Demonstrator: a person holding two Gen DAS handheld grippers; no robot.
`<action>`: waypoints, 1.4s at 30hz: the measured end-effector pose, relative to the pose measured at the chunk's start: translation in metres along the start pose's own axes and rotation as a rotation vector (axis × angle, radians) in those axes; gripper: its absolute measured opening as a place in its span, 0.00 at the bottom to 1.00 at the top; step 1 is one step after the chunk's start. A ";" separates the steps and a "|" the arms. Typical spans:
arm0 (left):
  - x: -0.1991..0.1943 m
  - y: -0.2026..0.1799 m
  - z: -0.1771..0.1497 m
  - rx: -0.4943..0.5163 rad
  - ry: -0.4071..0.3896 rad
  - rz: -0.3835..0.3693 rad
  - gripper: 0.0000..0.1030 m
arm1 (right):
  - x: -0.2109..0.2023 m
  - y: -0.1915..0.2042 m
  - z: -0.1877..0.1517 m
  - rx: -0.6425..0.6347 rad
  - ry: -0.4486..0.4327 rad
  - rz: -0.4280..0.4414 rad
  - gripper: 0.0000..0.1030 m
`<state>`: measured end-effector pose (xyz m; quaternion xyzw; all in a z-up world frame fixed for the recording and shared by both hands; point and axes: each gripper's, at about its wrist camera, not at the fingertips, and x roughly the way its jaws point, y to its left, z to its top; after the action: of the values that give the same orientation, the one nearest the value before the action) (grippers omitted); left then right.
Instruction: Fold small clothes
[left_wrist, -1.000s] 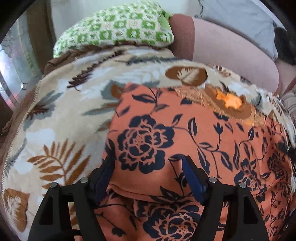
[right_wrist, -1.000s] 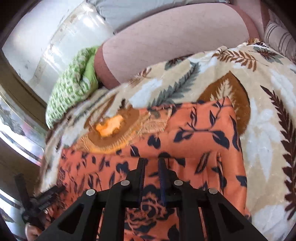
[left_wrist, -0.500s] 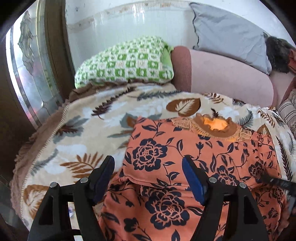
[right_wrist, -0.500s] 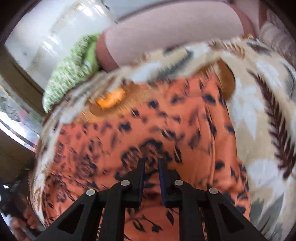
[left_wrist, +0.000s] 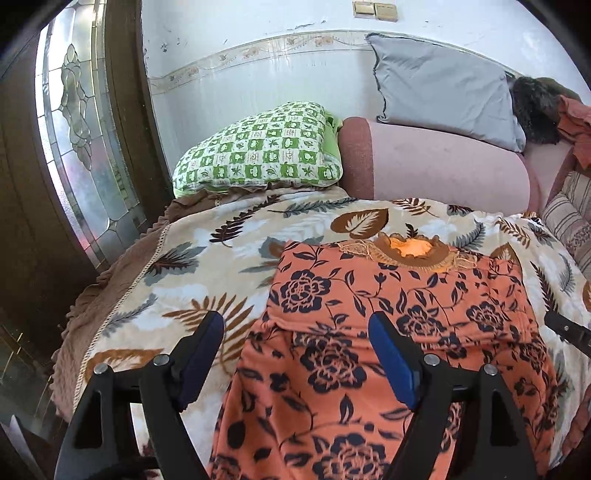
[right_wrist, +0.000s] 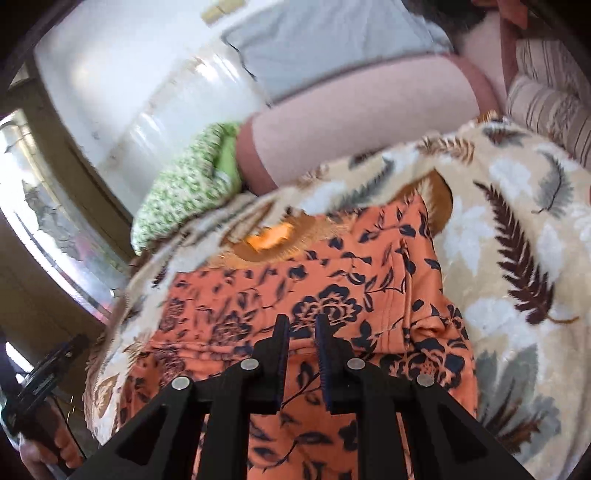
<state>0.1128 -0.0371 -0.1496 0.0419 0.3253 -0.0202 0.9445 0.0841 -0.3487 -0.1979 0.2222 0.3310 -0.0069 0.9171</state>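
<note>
pulled back and up off the orange floral garment (left_wrist: 399, 295), left gripper (left_wrist: 295, 354) opening empty, right gripper (right_wrist: 301, 332) nearly shut, empty; soft, light, limp cloth, best pinched at hem corners.

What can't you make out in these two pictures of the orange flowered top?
- Lower hem of the orange flowered cloth top: cut off by the bottom edge, both views.
- Leaf-print beige blanket: motion-blurred in the right wrist view.
- Right claw: narrow gap; whether it pinches fabric is unclear.
- Dark furry heap behind the grey pillow: unidentifiable, left wrist view.

Garment (left_wrist: 399, 306) on blanket (left_wrist: 207, 266), pillow (left_wrist: 258, 155) behind, against wall (left_wrist: 229, 85).
</note>
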 end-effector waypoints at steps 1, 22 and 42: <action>-0.008 0.001 -0.002 0.003 -0.005 0.003 0.79 | -0.007 0.003 -0.004 -0.006 -0.012 0.014 0.18; -0.057 0.037 -0.030 0.036 0.009 0.080 0.83 | -0.106 -0.020 -0.069 0.051 -0.008 0.053 0.80; -0.011 0.146 -0.159 -0.133 0.401 -0.247 0.82 | -0.088 -0.050 -0.101 0.157 0.169 0.085 0.80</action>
<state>0.0160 0.1235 -0.2580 -0.0571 0.5097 -0.1053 0.8520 -0.0534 -0.3638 -0.2329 0.3071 0.3957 0.0249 0.8651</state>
